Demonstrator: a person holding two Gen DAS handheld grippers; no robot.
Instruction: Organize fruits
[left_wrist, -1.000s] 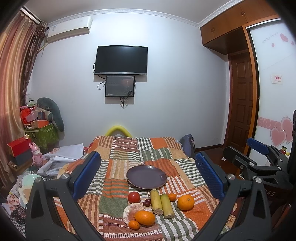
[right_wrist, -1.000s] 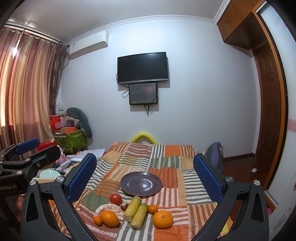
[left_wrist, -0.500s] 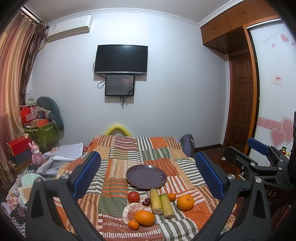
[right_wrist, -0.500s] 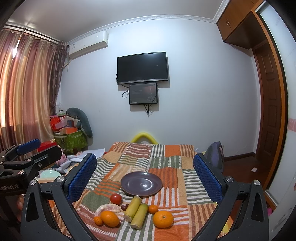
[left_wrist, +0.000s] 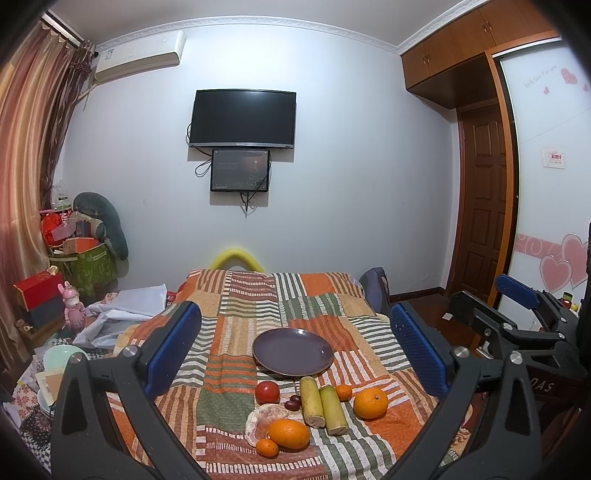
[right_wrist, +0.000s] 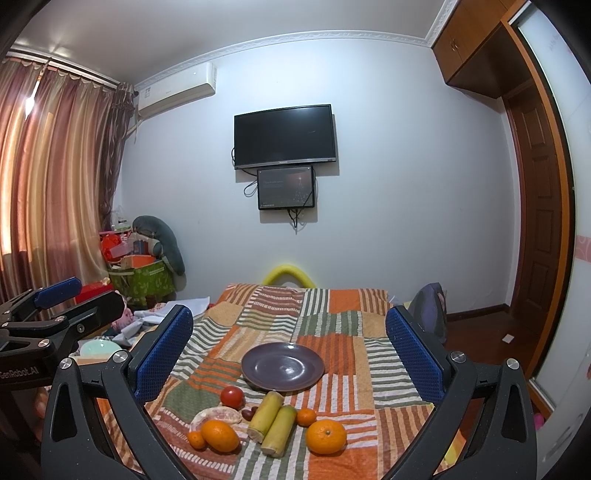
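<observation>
An empty purple plate (left_wrist: 293, 352) (right_wrist: 283, 365) sits on a striped patchwork blanket (left_wrist: 236, 325). In front of it lie a red tomato (left_wrist: 267, 392) (right_wrist: 232, 397), two sugarcane pieces (left_wrist: 322, 405) (right_wrist: 272, 421), a peeled pomelo piece (left_wrist: 258, 421), dark dates (left_wrist: 293, 403), two big oranges (left_wrist: 370, 403) (left_wrist: 289, 434) and two small tangerines (left_wrist: 267, 448) (left_wrist: 343, 392). My left gripper (left_wrist: 295, 347) is open and empty, held above and short of the fruit. My right gripper (right_wrist: 288, 350) is open and empty, likewise back from the fruit. Each gripper shows at the edge of the other's view.
Clutter, boxes and a pink toy (left_wrist: 72, 306) lie left of the bed. A pale green bowl (right_wrist: 98, 349) sits at the left. A backpack (left_wrist: 375, 291) leans at the bed's right side. A wooden door (left_wrist: 484, 206) and wardrobe stand right.
</observation>
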